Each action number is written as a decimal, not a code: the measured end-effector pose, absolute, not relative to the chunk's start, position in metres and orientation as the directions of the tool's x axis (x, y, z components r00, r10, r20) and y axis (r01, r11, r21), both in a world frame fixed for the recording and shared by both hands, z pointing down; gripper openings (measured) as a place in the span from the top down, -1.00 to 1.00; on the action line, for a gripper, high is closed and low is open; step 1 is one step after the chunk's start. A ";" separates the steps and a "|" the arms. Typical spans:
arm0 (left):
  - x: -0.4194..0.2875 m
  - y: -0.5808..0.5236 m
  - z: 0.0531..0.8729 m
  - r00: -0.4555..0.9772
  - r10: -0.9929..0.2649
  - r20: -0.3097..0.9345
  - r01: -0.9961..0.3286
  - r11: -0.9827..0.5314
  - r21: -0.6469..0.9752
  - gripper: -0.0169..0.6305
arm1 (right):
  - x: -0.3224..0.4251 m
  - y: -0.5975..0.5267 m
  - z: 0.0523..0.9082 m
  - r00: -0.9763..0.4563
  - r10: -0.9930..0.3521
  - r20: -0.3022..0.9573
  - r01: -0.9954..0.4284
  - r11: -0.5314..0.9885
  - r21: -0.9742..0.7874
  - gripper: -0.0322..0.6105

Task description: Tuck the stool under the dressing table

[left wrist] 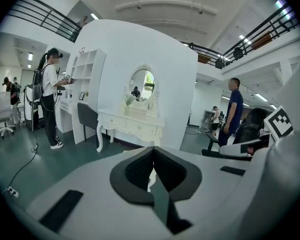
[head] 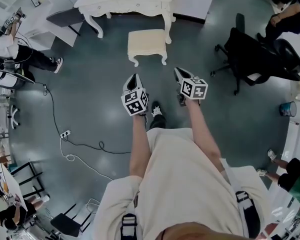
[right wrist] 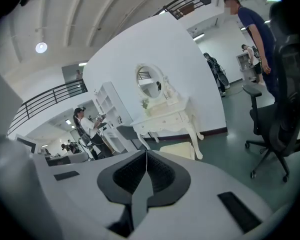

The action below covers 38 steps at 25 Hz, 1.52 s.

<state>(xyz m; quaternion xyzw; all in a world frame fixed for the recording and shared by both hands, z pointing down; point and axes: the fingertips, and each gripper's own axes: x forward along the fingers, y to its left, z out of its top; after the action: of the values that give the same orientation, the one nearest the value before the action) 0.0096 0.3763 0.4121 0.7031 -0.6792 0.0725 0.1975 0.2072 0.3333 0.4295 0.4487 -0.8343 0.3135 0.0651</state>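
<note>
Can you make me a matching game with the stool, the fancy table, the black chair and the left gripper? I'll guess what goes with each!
Things:
1. stool
2. dressing table
3. office chair
4. left hand-held gripper

Matches:
A. black, on wheels
B. jaws shut, empty
C. against the white wall
D. cream, out on the open floor, not tucked under

Pairs: 1-D, 2-C, 3-A, 4-B
</note>
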 end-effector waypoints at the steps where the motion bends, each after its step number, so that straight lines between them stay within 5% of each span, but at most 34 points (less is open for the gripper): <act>1: 0.010 0.364 0.409 0.079 -0.929 0.362 -0.983 -0.011 0.184 0.90 | 0.206 0.325 0.427 -0.586 -0.710 0.391 -0.793 0.402 -0.458 0.76; 18: -0.005 0.201 0.405 0.232 -0.918 0.323 -0.962 -0.166 0.218 0.90 | 0.177 0.199 0.423 -0.518 -0.745 0.421 -0.842 0.358 -0.403 0.76; 38: -0.102 0.151 0.439 0.175 -0.908 0.379 -0.965 -0.083 0.248 0.90 | 0.149 0.134 0.466 -0.484 -0.735 0.476 -0.857 0.287 -0.428 0.76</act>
<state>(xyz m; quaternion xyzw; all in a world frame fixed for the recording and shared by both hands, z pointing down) -0.1016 0.1514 0.4392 0.7332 -0.6389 0.0634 0.2241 0.1493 0.1337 0.4665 0.4995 -0.7966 0.3274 0.0935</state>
